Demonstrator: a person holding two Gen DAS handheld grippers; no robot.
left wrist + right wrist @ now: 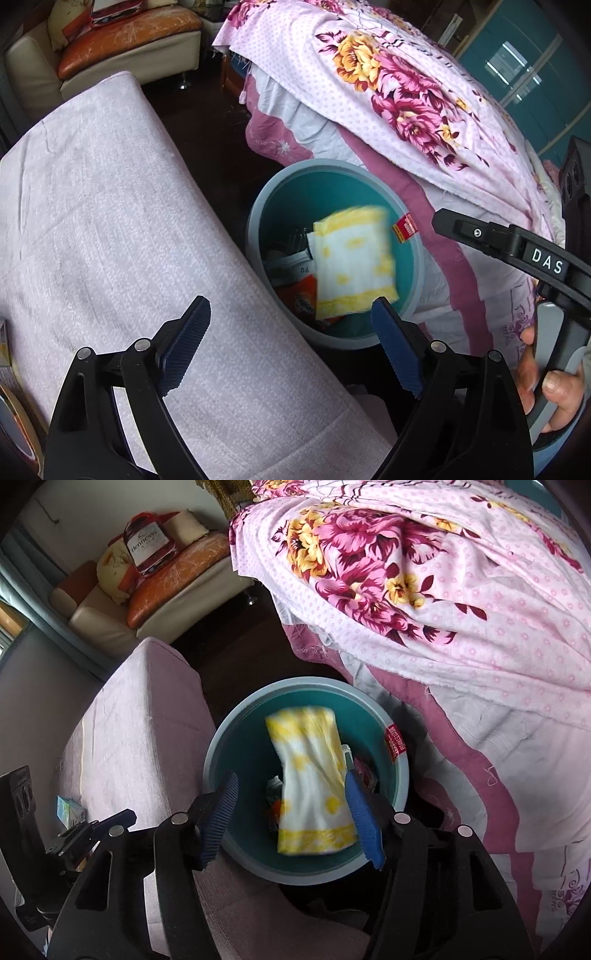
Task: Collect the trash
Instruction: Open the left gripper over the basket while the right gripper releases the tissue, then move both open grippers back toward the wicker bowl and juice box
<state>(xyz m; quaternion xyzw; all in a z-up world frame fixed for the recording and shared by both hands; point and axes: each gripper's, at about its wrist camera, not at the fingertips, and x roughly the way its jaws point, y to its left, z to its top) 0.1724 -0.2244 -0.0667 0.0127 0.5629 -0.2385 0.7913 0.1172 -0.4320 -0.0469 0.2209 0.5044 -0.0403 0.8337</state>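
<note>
Both tools stand wide and empty above the teal bin (236, 738) as a yellow-and-white wrapper (314, 786), blurred, drops inside; keeping the right tool (291, 816) centred over the rim should prevent a miss.

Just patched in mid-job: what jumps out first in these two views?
A blurred yellow-and-white packet over the mouth of the teal bin, between the right gripper's spread blue fingers, not pinched. The bin stands on dark floor between a pale pink cushion and a floral bedspread, with an orange wrapper already inside. The left gripper is open too.
</note>
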